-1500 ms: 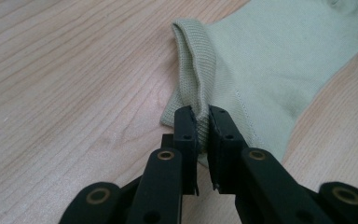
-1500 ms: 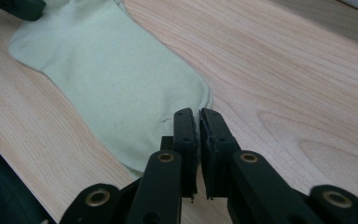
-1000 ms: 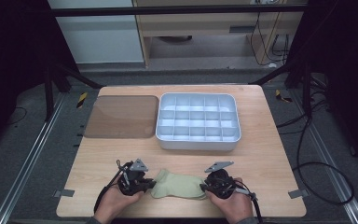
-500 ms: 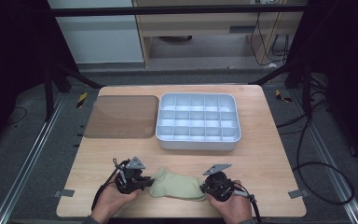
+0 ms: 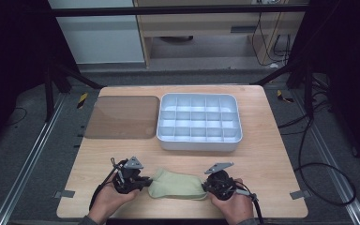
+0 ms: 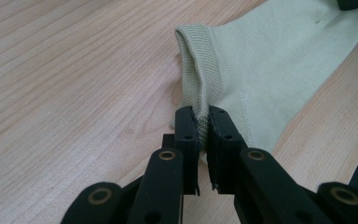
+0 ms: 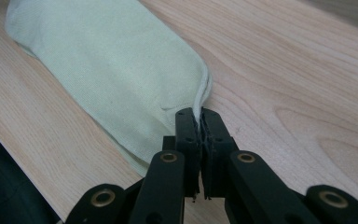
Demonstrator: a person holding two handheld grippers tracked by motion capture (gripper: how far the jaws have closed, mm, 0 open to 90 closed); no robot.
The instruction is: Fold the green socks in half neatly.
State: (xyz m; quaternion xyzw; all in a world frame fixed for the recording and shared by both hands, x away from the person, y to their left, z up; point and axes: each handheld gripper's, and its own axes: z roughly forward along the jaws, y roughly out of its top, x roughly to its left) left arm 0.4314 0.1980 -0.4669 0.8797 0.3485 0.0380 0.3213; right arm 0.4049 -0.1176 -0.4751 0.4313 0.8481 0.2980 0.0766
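Sock [image 5: 176, 184], pale green, lying flat along the near edge of my table [image 5: 272, 159], between my two hands. Ribbed cuff end points toward my left, rounded toe end toward my right.

Left gripper [image 5: 143, 183]: jaws pinched together on the cuff. In the left gripper view [image 6: 204, 126] a fold of the ribbed hem sits between the pads, standing up slightly from the wood, while the leg of the sock [image 6: 279, 60] runs away flat toward the far corner. A dark piece of my other gripper shows at the top edge there, at the sock's far end.

Right gripper [image 5: 206, 186]: jaws have just been closing, and now they clamp the toe end. In the right gripper view [image 7: 199, 122] the seam edge of the toe is caught between the pads; the remaining cloth [image 7: 107, 65] spreads flat on the table, up and away to the left.

Both my hands rest low on the table, left hand [image 5: 108, 201] and right hand [image 5: 232, 206], with cables trailing back toward me.

Behind the sock, well apart from it: a white divided tray [image 5: 199, 140] with rows of small compartments, roughly mid-table. Just beside the tray on its left lies a flat brown tinted lid [image 5: 122, 117], on the wood. Sock touches neither.
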